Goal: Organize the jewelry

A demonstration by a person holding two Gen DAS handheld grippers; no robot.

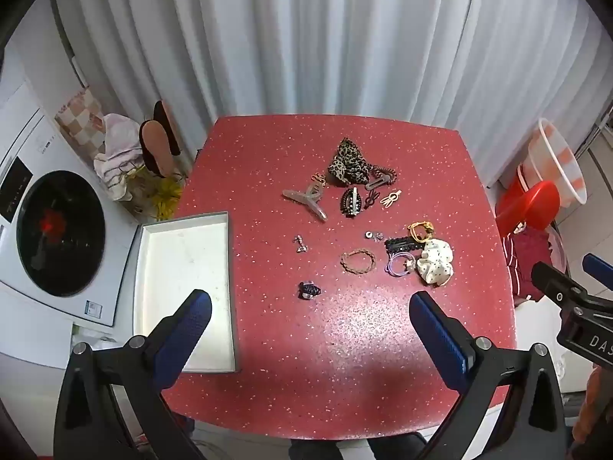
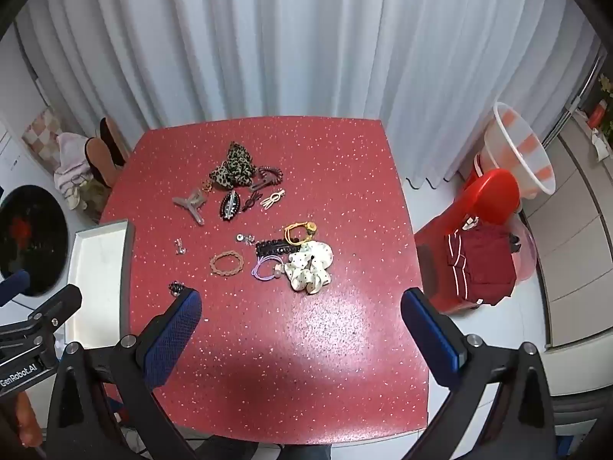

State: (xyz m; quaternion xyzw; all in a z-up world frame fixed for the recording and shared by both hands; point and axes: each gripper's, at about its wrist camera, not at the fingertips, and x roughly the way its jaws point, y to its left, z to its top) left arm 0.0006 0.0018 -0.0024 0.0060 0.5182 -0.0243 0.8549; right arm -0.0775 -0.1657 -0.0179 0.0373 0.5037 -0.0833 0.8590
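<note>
Hair accessories and jewelry lie scattered on the red speckled table (image 1: 268, 153): a leopard scrunchie (image 1: 346, 163), a grey claw clip (image 1: 306, 201), a black claw clip (image 1: 351, 202), a braided brown bracelet (image 1: 358, 262), a white dotted scrunchie (image 1: 435, 262), a purple hair tie (image 1: 398, 264), a small black clip (image 1: 308, 290). An open white box (image 1: 184, 287) sits at the table's left edge. My left gripper (image 1: 310, 318) is open and empty above the near table. My right gripper (image 2: 300, 314) is open and empty; the white scrunchie (image 2: 310, 264) lies just ahead.
A washing machine (image 1: 57, 230) stands left of the table. A red stool (image 2: 486, 199) with dark red clothes (image 2: 479, 264) and a white basket (image 2: 517, 153) stand to the right. White curtains hang behind. The box also shows in the right wrist view (image 2: 101, 276).
</note>
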